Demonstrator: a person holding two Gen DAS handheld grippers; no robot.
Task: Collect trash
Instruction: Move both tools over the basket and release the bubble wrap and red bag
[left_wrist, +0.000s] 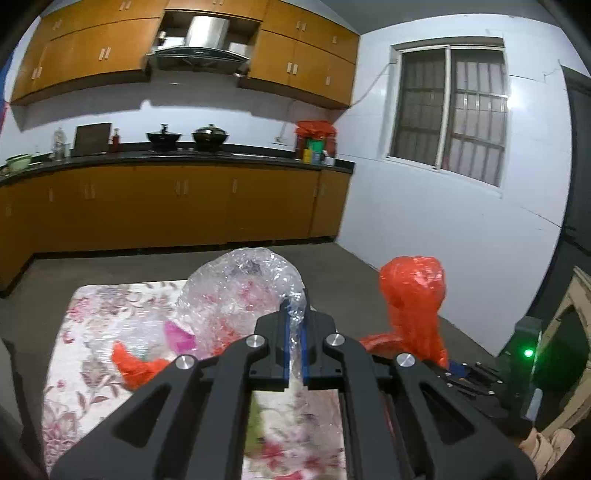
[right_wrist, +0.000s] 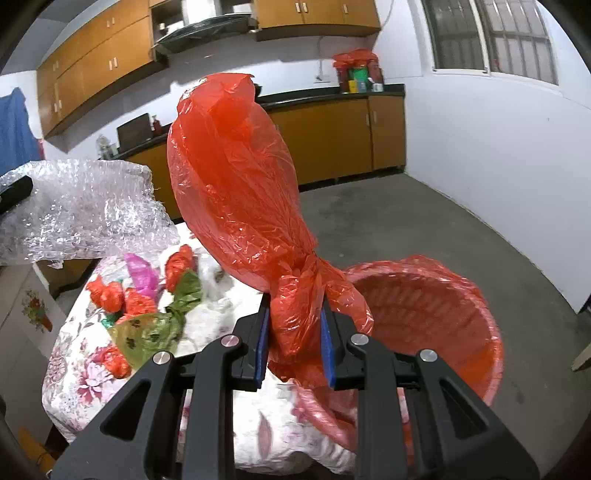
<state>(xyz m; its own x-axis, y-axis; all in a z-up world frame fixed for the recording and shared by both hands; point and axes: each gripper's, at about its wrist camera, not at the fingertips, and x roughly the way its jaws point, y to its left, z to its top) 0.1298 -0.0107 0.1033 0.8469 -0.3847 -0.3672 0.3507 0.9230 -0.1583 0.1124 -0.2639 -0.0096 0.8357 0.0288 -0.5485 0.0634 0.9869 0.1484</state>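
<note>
My left gripper (left_wrist: 294, 339) is shut on a sheet of clear bubble wrap (left_wrist: 243, 291), held up above the floral tablecloth (left_wrist: 96, 325); the wrap also shows in the right wrist view (right_wrist: 81, 210). My right gripper (right_wrist: 293, 339) is shut on the knot of a puffed red plastic bag (right_wrist: 236, 177), held up beside the red-lined trash basket (right_wrist: 424, 317). The red bag also shows in the left wrist view (left_wrist: 413, 299). Small red (right_wrist: 107, 295), pink (right_wrist: 142, 275) and green (right_wrist: 155, 328) scraps lie on the table.
Kitchen counter (left_wrist: 177, 157) with pots and wooden cabinets stands at the back. A white wall with a barred window (left_wrist: 450, 110) is on the right. Grey concrete floor (right_wrist: 461, 229) lies around the table and basket.
</note>
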